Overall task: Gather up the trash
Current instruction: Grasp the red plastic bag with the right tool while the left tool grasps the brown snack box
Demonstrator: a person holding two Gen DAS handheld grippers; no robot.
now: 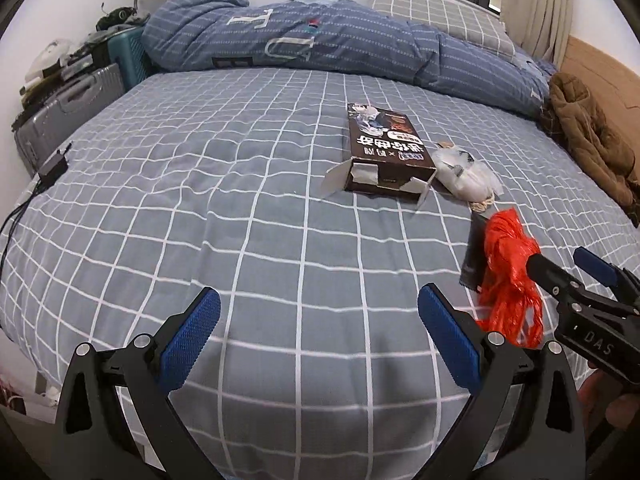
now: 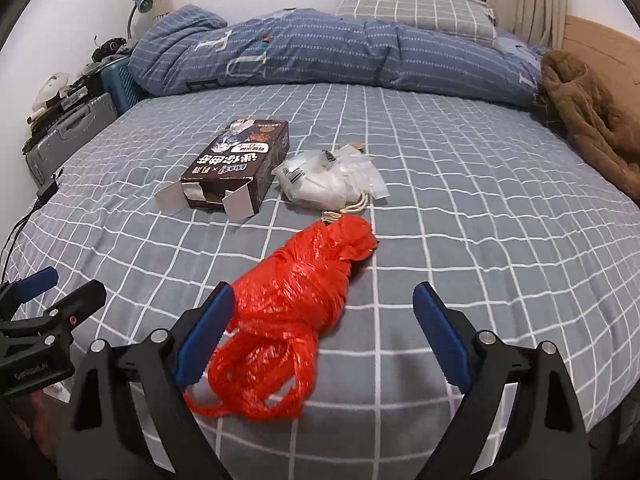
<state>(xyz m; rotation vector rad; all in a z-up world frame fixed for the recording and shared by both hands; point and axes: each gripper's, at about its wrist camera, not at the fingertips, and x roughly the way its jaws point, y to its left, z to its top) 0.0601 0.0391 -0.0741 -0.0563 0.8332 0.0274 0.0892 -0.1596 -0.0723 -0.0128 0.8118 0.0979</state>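
A crumpled red plastic bag (image 2: 296, 300) lies on the grey checked bed sheet (image 2: 460, 220). My right gripper (image 2: 324, 288) stands open around it, with the bag close against the left finger and a wide gap to the right one. In the left wrist view the red plastic bag (image 1: 508, 264) partly covers a dark flat wrapper (image 1: 474, 252), and the right gripper (image 1: 558, 258) reaches in beside it. Farther back lie an opened brown box (image 2: 240, 164) and a white plastic packet (image 2: 320, 180) with a cord. My left gripper (image 1: 319, 292) is open over bare sheet, holding nothing.
A rolled blue quilt (image 1: 320, 48) and a pillow (image 1: 440, 12) fill the far side of the bed. A brown jacket (image 1: 588, 136) lies at the right edge. Suitcases (image 1: 68, 108) stand off the left side, and a black charger (image 1: 54, 166) with cables rests near that edge.
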